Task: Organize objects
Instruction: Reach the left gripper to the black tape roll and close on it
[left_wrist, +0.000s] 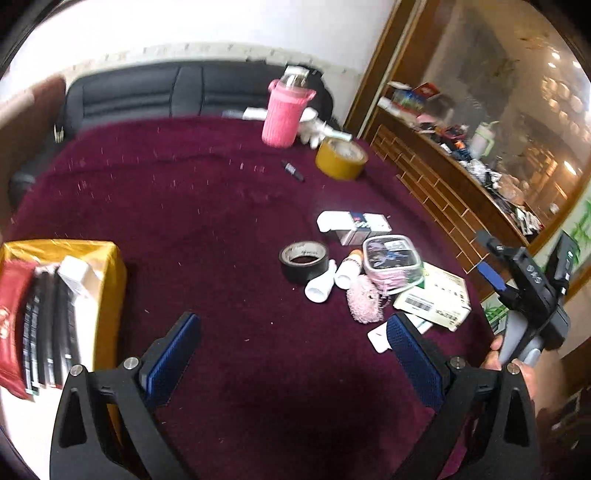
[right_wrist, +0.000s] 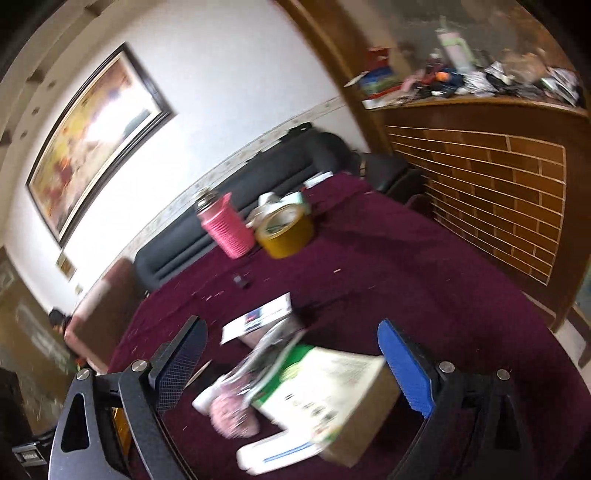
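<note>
A pile of small things lies on the maroon tablecloth (left_wrist: 221, 206): a black tape roll (left_wrist: 303, 258), white bottles (left_wrist: 321, 286), a pink knitted pouch (left_wrist: 364, 299), a clear lidded container (left_wrist: 391, 254) and a green-and-white box (left_wrist: 436, 295). My left gripper (left_wrist: 295, 328) hangs open over bare cloth just in front of the pile, with nothing between its fingers. At the pile's right my right gripper (right_wrist: 291, 328) stands wide open. The green-and-white box (right_wrist: 332, 391) and the pink pouch (right_wrist: 232, 413) lie blurred beneath it, and its pads touch neither.
A gold box (left_wrist: 107, 266) holding a red packet and dark flat items sits at the left edge. Further back stand a yellow tape roll (left_wrist: 340, 158), a pink-sleeved bottle (left_wrist: 282, 114) and a dark marker (left_wrist: 293, 170). A cluttered wooden counter (left_wrist: 461, 184) runs along the right; a black sofa (left_wrist: 166, 92) lies behind.
</note>
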